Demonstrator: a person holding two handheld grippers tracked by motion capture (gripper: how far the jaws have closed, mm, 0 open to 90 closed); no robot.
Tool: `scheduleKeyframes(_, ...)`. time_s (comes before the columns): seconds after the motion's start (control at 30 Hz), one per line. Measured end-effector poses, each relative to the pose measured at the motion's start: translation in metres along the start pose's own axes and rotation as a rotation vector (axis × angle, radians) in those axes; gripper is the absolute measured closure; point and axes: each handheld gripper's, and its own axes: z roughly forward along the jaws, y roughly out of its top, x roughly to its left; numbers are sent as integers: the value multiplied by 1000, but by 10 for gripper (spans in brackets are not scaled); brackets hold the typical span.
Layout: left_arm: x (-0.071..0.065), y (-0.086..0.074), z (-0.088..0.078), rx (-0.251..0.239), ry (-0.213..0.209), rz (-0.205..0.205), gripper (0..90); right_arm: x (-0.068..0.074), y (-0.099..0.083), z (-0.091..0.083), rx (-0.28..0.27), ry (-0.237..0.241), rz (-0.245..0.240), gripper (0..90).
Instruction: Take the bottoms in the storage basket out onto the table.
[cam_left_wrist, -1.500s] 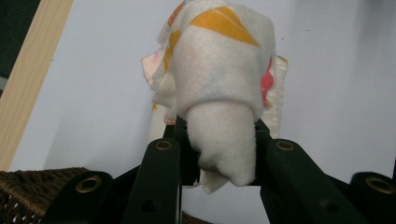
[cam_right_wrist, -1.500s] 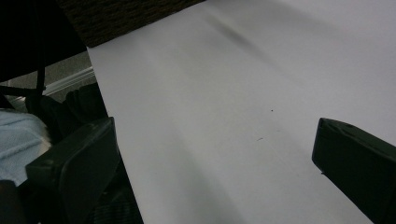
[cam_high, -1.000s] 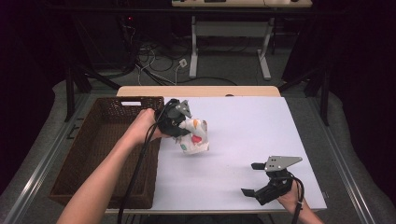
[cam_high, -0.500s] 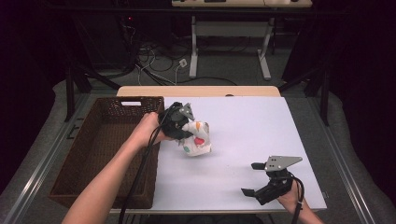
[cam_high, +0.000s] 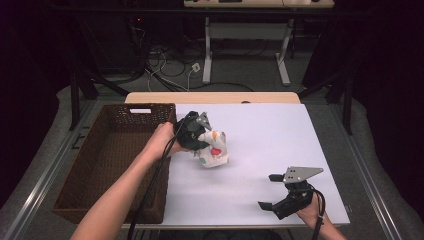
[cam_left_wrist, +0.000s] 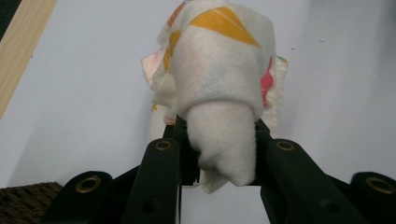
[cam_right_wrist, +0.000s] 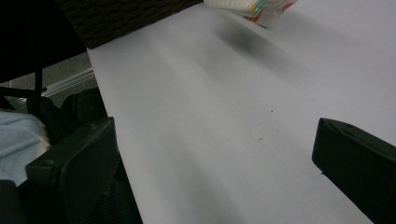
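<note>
The cloth (cam_high: 214, 149), white with orange and red print, is pinched in the left gripper (cam_high: 200, 134), jaws clamped on a bunched fold. It is seen just right of the basket (cam_high: 85, 180), its lower end touching or just above the white table (cam_high: 280, 145); contact cannot be told. In the left gripper view the fold (cam_left_wrist: 224, 140) is squeezed between the jaws, the rest draped ahead. The right gripper (cam_high: 278, 199) is held idle near the table's front right edge, jaws wide apart, nothing between them.

Likely step: the cloth is to be carried into the basket. The grip should be kept firm, the cloth lifted clear of the rim, and the hanging end kept from snagging on the wicker wall.
</note>
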Motion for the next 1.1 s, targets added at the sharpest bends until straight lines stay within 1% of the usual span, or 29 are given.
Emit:
scheduleKeyframes(0.07, 1, 0, 1, 4, -1, 5, 746, 0, 0, 0, 0, 2, 0, 1)
scheduleKeyframes(0.1, 0, 0, 2, 3, 1, -7, 746, 0, 0, 0, 0, 1, 0, 1)
scheduleKeyframes(0.13, 0, 0, 3, 3, 2, 0, 745, 0, 0, 0, 6, 2, -2, 2)
scheduleKeyframes(0.2, 0, 1, 4, 6, 5, 4, 745, 0, 0, 0, 1, 1, -4, 1)
scheduleKeyframes(0.23, -1, 1, 5, 8, 5, -3, 745, 1, 0, 0, 5, -1, -6, 1)
scheduleKeyframes(0.37, -1, 2, 9, 10, 3, 10, 745, 1, 0, -1, 6, -6, -4, 2)
scheduleKeyframes(0.43, -2, 2, 11, 13, 2, 1, 745, 0, -1, -1, 9, -7, -8, 2)
scheduleKeyframes(0.5, -2, 2, 13, 14, 0, 1, 745, 1, -1, -2, 11, -9, -7, 1)
scheduleKeyframes(0.57, -2, 2, 15, 21, 0, 1, 745, 1, -1, -2, 0, -10, -8, 1)
scheduleKeyframes(0.63, -2, 2, 16, 18, 1, -3, 745, 1, 0, -2, 11, -7, -9, 1)
scheduleKeyframes(0.77, -2, 2, 20, 28, 1, -3, 745, 1, 0, -2, 12, -7, -9, 1)
scheduleKeyframes(0.8, -2, 2, 21, 26, -1, -12, 745, 1, 0, -2, 8, -8, -9, 1)
scheduleKeyframes(0.83, -2, 2, 21, 28, 0, -8, 745, 1, 0, -2, 11, -6, -11, 1)
scheduleKeyframes(0.87, -2, 2, 23, 28, -3, -17, 745, 1, 0, -2, 10, -7, -11, 1)
scheduleKeyframes(1.0, -2, 1, 26, 34, -3, -23, 744, 1, 0, -2, 10, -8, -12, 1)
scheduleKeyframes(1.03, -2, 1, 27, 38, -2, -16, 744, 1, -1, -2, 12, -9, -16, 1)
scheduleKeyframes(1.1, -3, 1, 29, 44, -5, -25, 742, 0, 0, -2, 19, -4, -17, 2)
